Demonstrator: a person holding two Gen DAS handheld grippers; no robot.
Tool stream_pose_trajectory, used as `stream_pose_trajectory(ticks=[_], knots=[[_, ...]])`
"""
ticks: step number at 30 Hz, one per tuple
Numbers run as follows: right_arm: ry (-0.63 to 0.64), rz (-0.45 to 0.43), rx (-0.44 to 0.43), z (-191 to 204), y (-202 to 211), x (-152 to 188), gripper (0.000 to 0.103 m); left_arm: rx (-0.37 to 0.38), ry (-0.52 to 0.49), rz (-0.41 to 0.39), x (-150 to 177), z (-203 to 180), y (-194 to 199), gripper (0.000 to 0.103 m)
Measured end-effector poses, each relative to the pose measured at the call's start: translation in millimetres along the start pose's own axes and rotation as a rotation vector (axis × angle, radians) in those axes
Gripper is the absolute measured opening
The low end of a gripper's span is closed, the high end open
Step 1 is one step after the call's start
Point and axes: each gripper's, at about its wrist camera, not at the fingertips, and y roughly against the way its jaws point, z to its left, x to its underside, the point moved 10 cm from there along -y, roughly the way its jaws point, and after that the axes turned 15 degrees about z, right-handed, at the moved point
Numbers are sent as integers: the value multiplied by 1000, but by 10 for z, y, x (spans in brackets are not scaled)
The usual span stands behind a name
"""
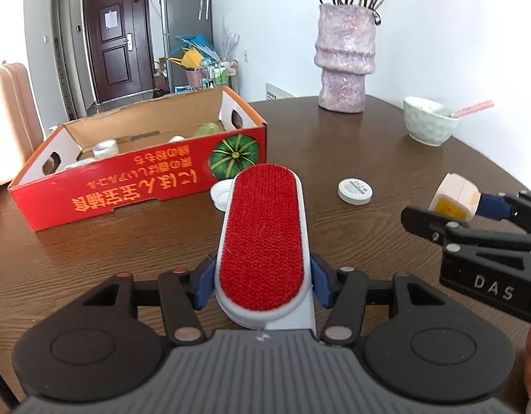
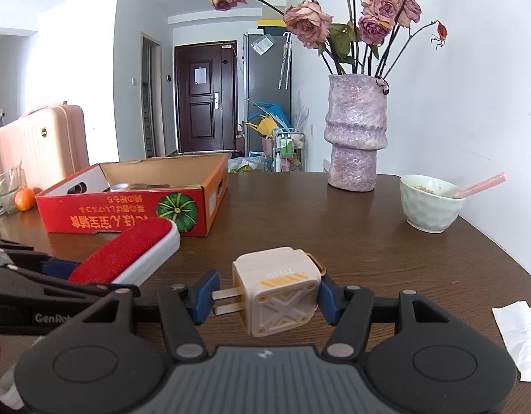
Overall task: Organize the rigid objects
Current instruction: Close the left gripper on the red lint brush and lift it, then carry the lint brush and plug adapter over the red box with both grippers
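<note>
My left gripper (image 1: 262, 281) clamps the red-faced white plastic lint brush (image 1: 262, 241) above the brown wooden table (image 1: 351, 158). My right gripper (image 2: 265, 298) clamps the cream cube plug adapter (image 2: 277, 289), prongs pointing left.

Brown table (image 1: 351, 145): box (image 1: 134, 186), vase (image 1: 344, 58), bowl (image 1: 429, 124)
</note>
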Motion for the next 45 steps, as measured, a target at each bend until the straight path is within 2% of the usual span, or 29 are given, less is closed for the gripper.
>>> stream_pose_trajectory(ticks=[9, 28, 45], knots=[[-5, -27, -20, 210, 64, -26, 59, -32, 51, -40, 34, 272, 216, 56], [43, -12, -82, 845, 71, -31, 59, -82, 125, -86, 155, 907, 540, 56], [87, -44, -95, 1334, 79, -352, 59, -105, 177, -119, 58, 1360, 705, 56]])
